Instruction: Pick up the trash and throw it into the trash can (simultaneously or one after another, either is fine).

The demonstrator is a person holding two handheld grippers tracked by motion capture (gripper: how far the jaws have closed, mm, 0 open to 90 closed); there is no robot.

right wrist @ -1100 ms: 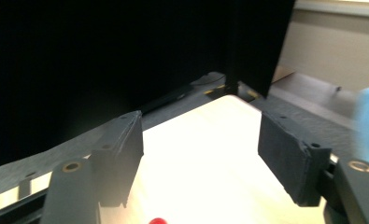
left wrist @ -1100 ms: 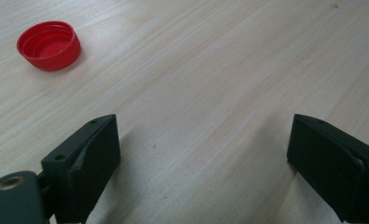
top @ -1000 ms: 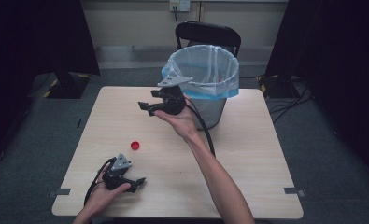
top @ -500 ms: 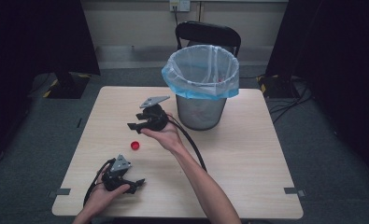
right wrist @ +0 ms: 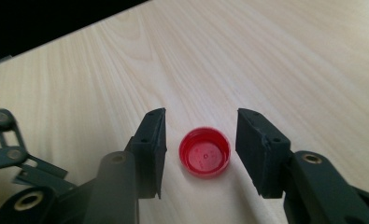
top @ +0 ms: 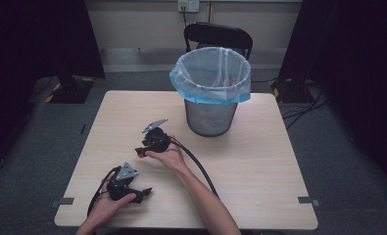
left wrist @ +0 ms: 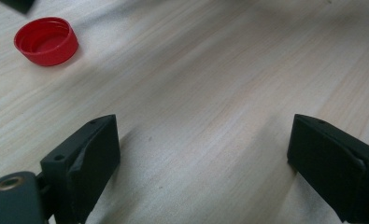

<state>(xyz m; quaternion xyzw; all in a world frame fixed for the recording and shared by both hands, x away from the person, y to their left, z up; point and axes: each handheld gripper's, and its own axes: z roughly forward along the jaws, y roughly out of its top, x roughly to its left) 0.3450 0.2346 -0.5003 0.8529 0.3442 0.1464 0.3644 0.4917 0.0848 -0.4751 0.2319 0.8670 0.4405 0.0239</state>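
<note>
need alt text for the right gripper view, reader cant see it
A small red bottle cap lies open side up on a pale wooden table, between the two black jaws of the right gripper, which have just been closing but do not yet touch it. Part of the left gripper shows at the left edge.

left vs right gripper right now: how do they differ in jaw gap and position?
Jaw gap: the left gripper stands wide open over bare tabletop; the right gripper is narrower, its jaws have just been closing.
Between the jaws: nothing in the left gripper; the red bottle cap lies open side up between the right gripper's jaws, gaps showing on both sides.
Position: the left gripper sits near the table's front edge, the right gripper nearer the middle.
Shared: both black, hand-held, low over the table.
</note>
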